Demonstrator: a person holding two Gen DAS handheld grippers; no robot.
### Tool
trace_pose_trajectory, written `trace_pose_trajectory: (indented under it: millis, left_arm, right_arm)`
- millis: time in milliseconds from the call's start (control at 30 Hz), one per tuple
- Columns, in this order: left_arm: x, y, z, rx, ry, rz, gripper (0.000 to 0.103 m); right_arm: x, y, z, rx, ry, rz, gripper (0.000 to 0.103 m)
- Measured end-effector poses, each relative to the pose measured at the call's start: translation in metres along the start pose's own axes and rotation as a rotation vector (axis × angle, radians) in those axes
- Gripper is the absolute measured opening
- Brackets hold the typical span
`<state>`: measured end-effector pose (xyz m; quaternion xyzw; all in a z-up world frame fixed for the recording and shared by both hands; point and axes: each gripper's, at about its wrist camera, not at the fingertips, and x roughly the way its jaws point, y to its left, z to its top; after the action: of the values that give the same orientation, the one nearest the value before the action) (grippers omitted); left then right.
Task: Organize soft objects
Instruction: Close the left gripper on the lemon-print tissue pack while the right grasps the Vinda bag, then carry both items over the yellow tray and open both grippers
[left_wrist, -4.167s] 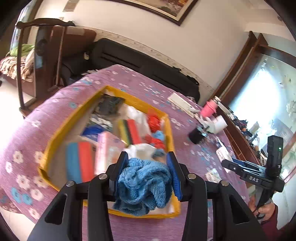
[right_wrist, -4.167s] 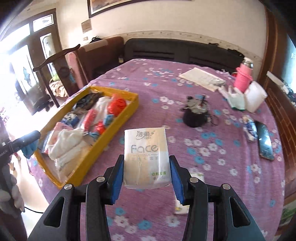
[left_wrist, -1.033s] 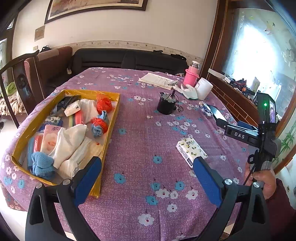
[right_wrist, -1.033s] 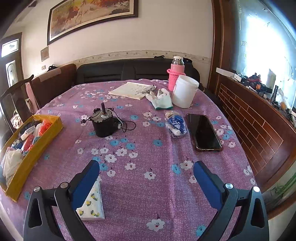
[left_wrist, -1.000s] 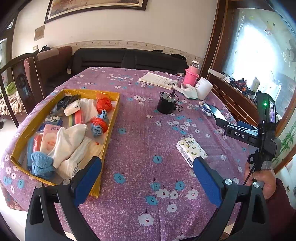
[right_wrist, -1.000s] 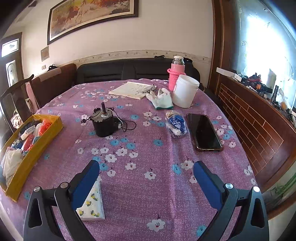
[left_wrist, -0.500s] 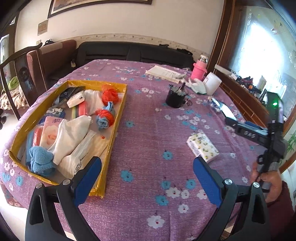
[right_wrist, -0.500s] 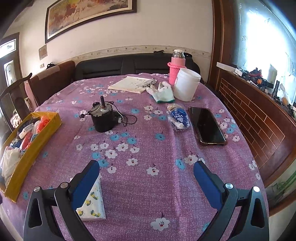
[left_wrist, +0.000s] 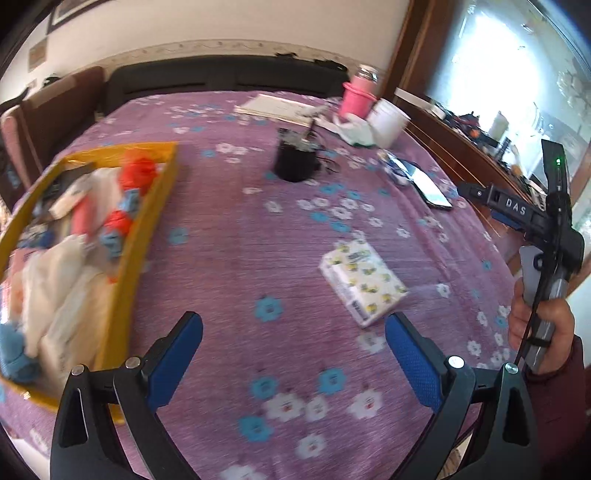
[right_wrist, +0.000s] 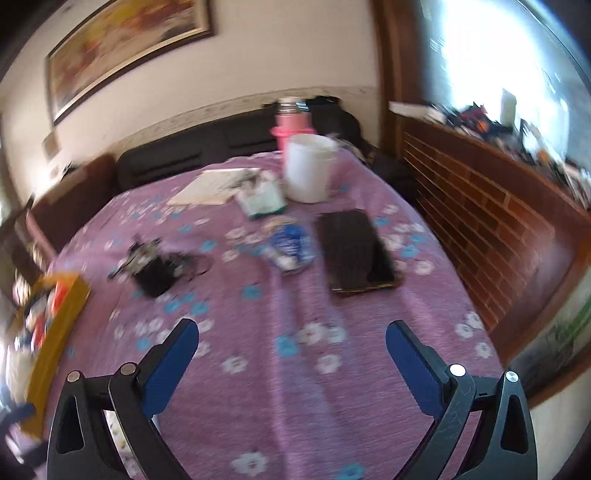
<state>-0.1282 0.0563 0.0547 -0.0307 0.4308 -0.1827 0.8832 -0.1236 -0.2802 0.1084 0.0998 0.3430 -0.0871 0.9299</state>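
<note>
Both views low over table (left_wrist: 280, 236)

Only thing I'm actually reading here is "DAS", in white capitals, sitting on the black body of the right gripper (left_wrist: 515, 211) as it's showing up in the left wrist view. The tissue pack (left_wrist: 363, 281) is showing some dark print along its near edge, but it's coming out way too blurry to make out. Same with the blue-labelled packet (right_wrist: 290, 245) in the right wrist view: the motion blur is smearing whatever lettering is on it.
</note>
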Motion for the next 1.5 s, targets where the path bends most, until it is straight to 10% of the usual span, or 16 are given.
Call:
trace_pose_trajectory:
  millis: [400, 1000, 1100, 1200, 1500]
  left_arm:
    - [0.072, -0.048, 0.030, 0.018, 0.110, -0.032, 0.099]
    - [0.118, -0.073, 0.034, 0.145, 0.169, 0.143, 0.103]
    - [0.119, -0.074, 0.034, 0.145, 0.169, 0.142, 0.103]
    - [0.119, -0.074, 0.033, 0.145, 0.169, 0.142, 0.103]
    - [0.119, -0.075, 0.033, 0.146, 0.169, 0.141, 0.103]
  right_arm:
    - [0.061, -0.056, 0.030, 0.125, 0.134, 0.030, 0.103]
    - [0.196, 0.026, 0.086, -0.078, 0.295, -0.008, 0.100]
    - [0.202, 0.035, 0.086, -0.141, 0.307, -0.073, 0.092]
    - [0.204, 0.041, 0.086, -0.170, 0.323, -0.072, 0.052]
    - [0.178, 0.033, 0.079, -0.105, 0.304, -0.023, 0.052]
